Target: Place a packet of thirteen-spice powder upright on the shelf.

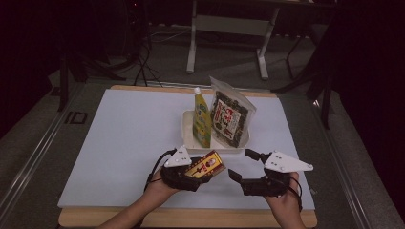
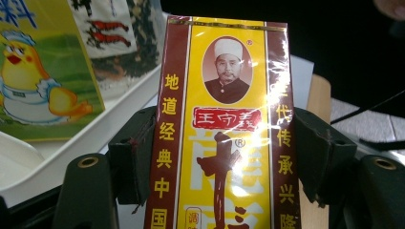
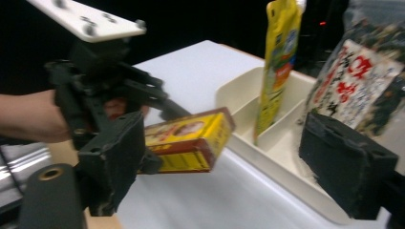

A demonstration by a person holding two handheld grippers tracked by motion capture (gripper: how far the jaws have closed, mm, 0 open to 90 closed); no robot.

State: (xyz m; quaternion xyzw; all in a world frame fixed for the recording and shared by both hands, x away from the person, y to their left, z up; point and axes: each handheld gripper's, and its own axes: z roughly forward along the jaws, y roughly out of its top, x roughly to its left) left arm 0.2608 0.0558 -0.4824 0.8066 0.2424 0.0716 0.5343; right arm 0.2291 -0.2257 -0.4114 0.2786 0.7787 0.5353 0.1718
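Note:
My left gripper (image 1: 199,169) is shut on a yellow and dark red box (image 1: 206,163) with a portrait and Chinese print, held just above the white board near the tray's front edge. In the left gripper view the box (image 2: 224,129) stands upright between both pads. My right gripper (image 1: 242,164) is open and holds nothing, a little to the right of the box. In the right gripper view its jaws stand wide apart, with the box (image 3: 191,140) and the tray (image 3: 248,102) beyond them.
A white divided tray (image 1: 188,136) sits mid-board with an upright yellow pouch (image 1: 202,119) and a seaweed bag (image 1: 229,114) leaning in it. The white board (image 1: 124,143) lies on a wooden table. Desk legs (image 1: 192,43) stand on the floor behind.

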